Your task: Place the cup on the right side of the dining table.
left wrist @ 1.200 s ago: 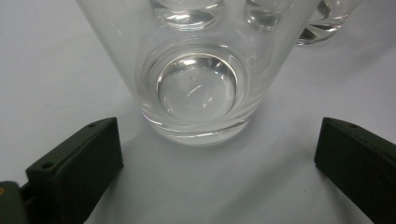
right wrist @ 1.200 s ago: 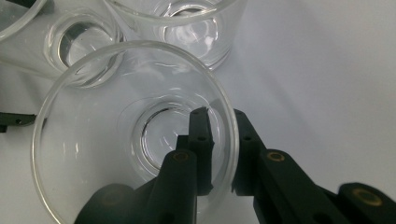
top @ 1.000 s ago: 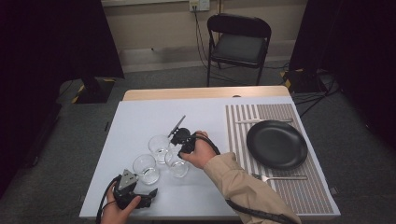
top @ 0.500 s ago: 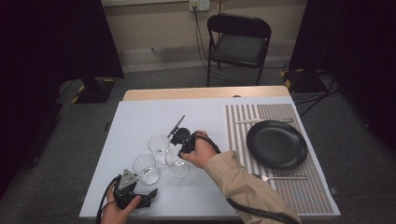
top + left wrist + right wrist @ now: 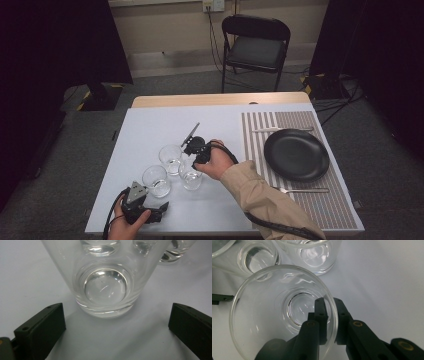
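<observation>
Three clear empty glasses stand close together on the white table. My right gripper [image 5: 196, 156] is shut on the rim of the nearest-right glass [image 5: 190, 178], and in the right gripper view that gripper [image 5: 328, 315] has one jaw inside this glass [image 5: 274, 315] and one outside. My left gripper [image 5: 152, 205] rests near the front edge, just short of the left glass [image 5: 156, 181]. In the left gripper view that gripper [image 5: 112, 325] is open wide, with the base of the same glass [image 5: 106, 287] a little ahead of its jaws. The third glass [image 5: 171, 159] stands behind.
A black plate [image 5: 296, 154] sits on a striped placemat [image 5: 260, 150] at the right, with a fork [image 5: 305, 190] in front and a knife [image 5: 280, 130] behind. A dark utensil [image 5: 190, 134] lies behind the glasses. A folding chair [image 5: 255, 45] stands beyond the table.
</observation>
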A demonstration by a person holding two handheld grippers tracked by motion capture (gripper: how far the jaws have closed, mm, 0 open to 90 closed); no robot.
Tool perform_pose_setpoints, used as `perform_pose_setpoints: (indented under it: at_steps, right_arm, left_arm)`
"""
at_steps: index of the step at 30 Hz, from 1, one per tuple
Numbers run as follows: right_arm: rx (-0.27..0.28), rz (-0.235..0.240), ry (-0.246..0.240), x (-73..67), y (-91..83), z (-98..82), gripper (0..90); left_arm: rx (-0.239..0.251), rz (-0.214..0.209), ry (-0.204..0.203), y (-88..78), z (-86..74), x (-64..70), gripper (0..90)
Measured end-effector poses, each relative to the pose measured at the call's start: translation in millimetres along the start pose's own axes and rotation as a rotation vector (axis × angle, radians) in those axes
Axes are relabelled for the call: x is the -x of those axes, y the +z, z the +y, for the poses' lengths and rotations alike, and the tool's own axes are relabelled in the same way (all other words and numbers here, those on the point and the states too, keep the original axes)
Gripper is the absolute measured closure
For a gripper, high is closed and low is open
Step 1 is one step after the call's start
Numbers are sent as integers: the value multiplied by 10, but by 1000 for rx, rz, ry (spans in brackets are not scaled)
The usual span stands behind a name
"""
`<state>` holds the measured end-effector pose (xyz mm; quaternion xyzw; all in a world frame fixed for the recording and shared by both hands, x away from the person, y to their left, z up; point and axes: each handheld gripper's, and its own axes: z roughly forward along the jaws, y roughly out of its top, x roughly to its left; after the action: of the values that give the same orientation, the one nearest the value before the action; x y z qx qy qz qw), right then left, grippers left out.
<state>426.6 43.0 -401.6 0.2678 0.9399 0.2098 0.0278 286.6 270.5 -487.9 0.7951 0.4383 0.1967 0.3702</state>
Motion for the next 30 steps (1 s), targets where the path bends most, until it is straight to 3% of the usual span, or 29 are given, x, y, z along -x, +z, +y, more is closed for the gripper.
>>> perform_pose_setpoints:
  at_steps: [30]
  right_arm:
    - [-24,-10,5,101,-179,-43,853]
  left_arm:
    - [-1,0,1,-1,0,0,1]
